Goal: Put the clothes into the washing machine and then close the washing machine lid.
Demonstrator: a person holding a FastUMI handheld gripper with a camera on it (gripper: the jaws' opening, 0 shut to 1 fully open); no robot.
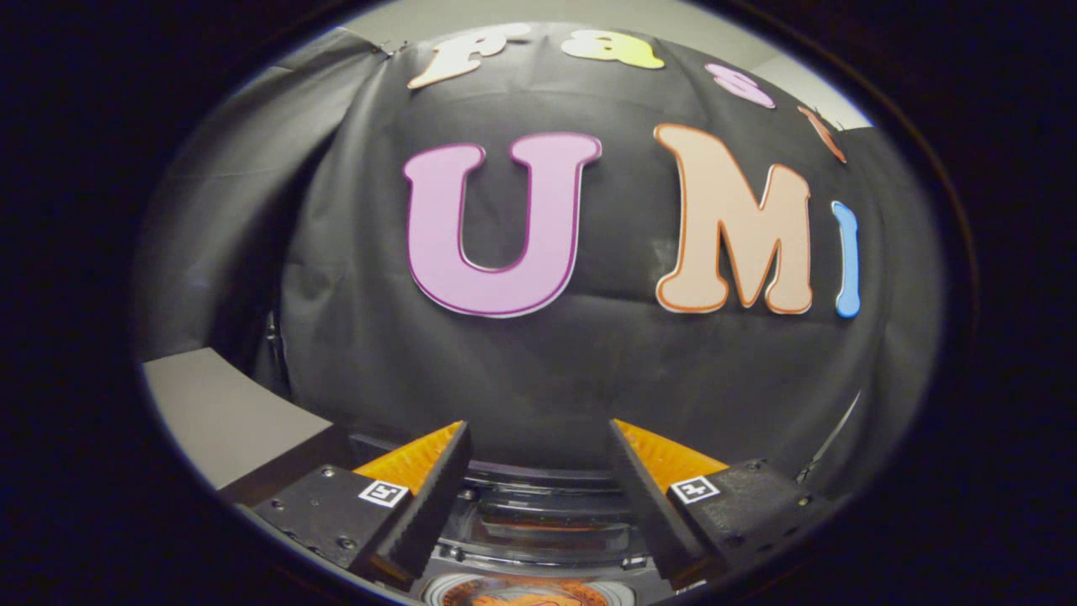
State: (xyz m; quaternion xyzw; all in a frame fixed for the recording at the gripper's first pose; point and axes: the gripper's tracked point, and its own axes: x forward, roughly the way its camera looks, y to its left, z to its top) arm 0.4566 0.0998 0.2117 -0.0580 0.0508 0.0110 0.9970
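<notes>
Black cloth fills the frame's centre as the gripper (538,471) hangs with fingers spread wide, holding nothing. Low in the picture, between and below the fingers, sits the washing machine (538,513), its clear lid (543,526) apparently raised, with something orange, likely the clothes (526,593), at the bottom edge. Soft and light, the fabric should bunch easily; a pinch on a raised fold looks best.
</notes>
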